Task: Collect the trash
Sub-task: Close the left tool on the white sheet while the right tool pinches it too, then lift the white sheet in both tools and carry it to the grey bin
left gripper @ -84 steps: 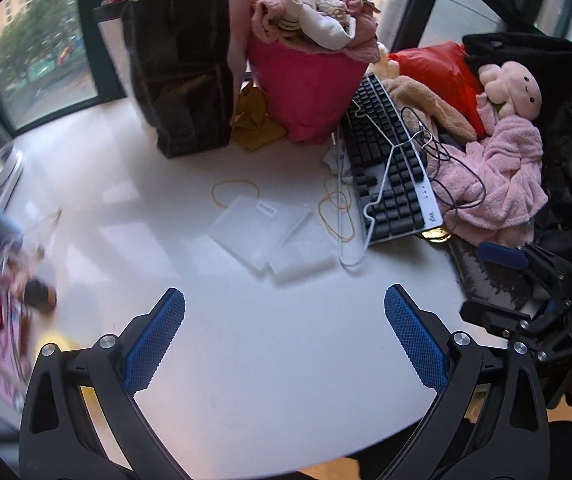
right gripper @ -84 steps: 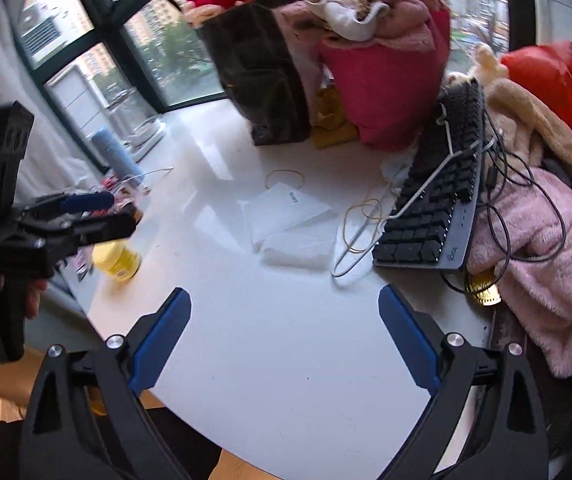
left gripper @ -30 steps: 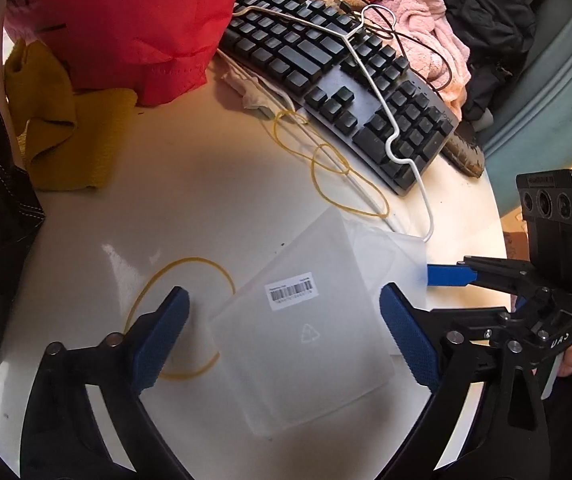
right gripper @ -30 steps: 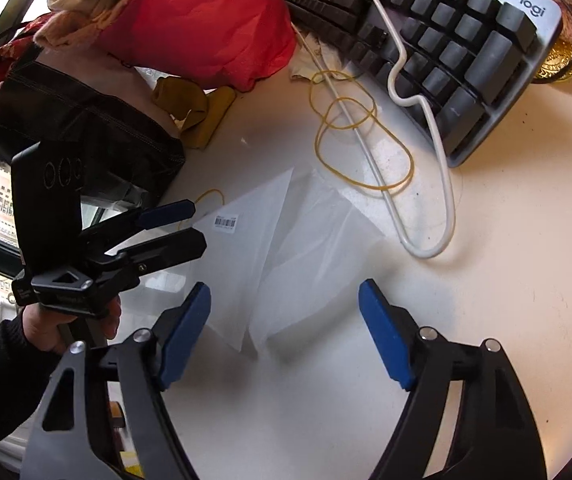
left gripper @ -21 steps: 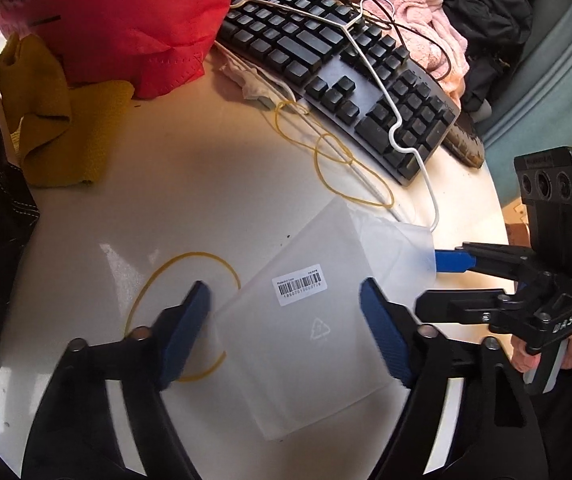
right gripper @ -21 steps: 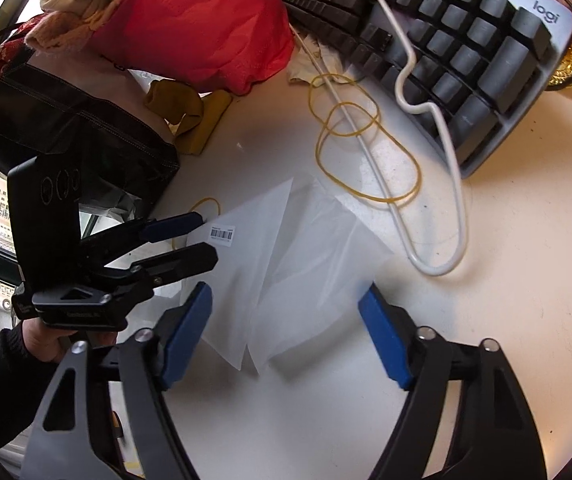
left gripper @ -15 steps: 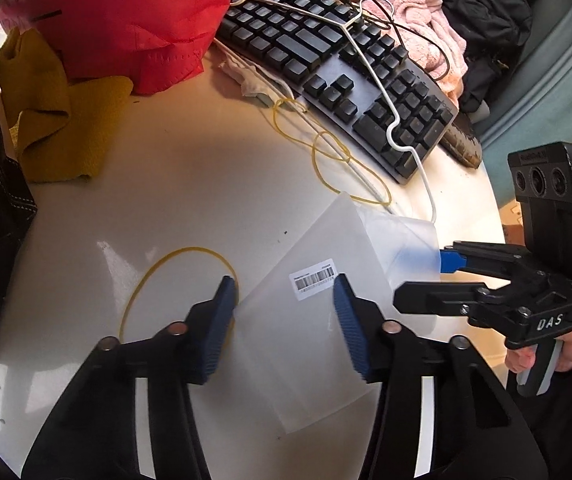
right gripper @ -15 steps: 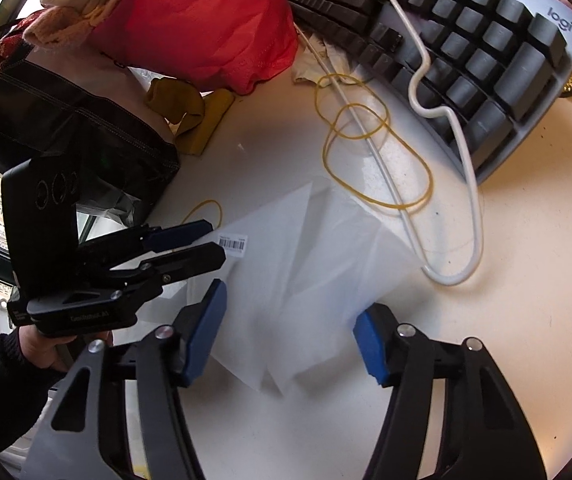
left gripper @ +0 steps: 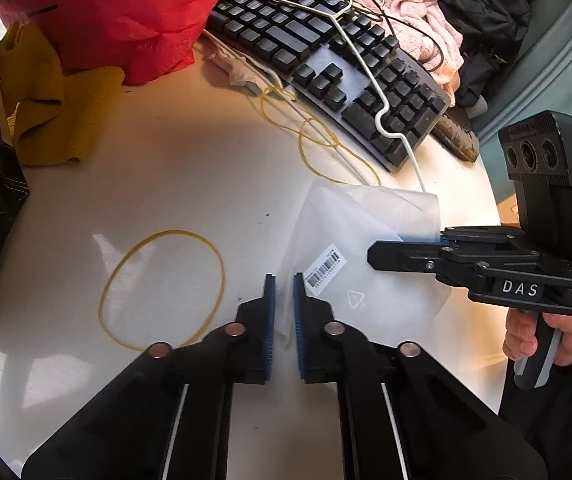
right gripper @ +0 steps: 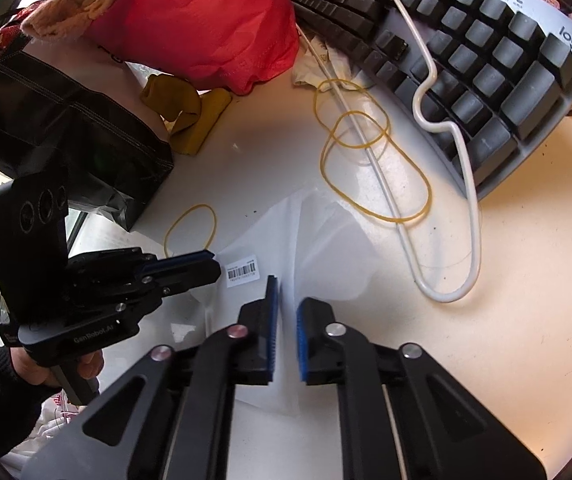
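I've got both grippers clamped on the clear plastic bags (left gripper: 362,248) on the white table (left gripper: 166,168): L gripper (left gripper: 282,280) at the barcode edge, R gripper (right gripper: 286,292) on the other side, nr the keyboard (left gripper: 326,52).

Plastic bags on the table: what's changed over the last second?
Both hand-held grippers closed. The left hand-held gripper pinched the barcode-labelled plastic bag at its near edge; the right hand-held gripper pinched the bags too, bunching them up. The rubber band, keyboard and wire hanger stayed put.
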Demonstrator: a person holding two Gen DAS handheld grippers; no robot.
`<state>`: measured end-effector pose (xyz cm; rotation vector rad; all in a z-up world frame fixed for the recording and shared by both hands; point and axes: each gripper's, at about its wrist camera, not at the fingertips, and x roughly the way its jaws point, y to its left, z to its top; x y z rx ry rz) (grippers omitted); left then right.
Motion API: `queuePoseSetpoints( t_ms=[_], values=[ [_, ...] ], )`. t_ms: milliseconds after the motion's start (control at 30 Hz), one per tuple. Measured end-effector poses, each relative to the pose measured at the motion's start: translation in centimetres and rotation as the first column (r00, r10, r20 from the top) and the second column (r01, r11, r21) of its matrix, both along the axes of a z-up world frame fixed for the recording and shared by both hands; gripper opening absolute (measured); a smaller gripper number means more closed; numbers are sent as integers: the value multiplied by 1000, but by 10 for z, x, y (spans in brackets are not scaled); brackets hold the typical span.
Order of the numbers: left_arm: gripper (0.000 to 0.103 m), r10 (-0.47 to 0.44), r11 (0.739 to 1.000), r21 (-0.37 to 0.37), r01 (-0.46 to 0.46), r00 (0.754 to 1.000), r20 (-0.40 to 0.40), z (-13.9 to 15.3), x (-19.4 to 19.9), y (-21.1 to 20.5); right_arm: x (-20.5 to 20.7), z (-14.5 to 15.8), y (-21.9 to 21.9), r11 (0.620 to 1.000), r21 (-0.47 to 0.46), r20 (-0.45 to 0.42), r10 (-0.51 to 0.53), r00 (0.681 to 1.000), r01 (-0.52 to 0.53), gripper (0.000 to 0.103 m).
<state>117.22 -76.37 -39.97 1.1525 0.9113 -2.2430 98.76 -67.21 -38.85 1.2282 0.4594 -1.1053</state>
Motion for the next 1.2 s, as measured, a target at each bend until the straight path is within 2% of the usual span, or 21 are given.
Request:
queuePoseSetpoints(
  t_ms=[233, 433, 567, 800, 1033, 1200],
  values=[
    [3, 21, 1000, 1, -21, 1000, -20, 10, -4, 5, -4, 13, 5, 1000, -25, 6, 14, 1000, -14, 5],
    [3, 52, 999, -6, -53, 998, -36, 33, -10, 19, -14, 41, 16, 997, -56, 0, 50, 999, -50, 5],
    [3, 64, 998, -13, -64, 998, -18, 52, -22, 40, -25, 67, 32, 993, -73, -12, 97, 995, -98, 5],
    [3, 100, 995, -14, -101, 993, -59, 92, -50, 90, -50, 105, 68, 985, -89, -49, 142, 989, -146, 5],
    [3, 65, 996, -45, -71, 992, -110, 132, -88, 137, -85, 142, 111, 985, -117, -78, 117, 990, -126, 5],
    [3, -12, 999, -47, 6, 992, -126, 145, -126, 158, -118, 155, 152, 992, -120, -109, 35, 993, -48, 5]
  ],
)
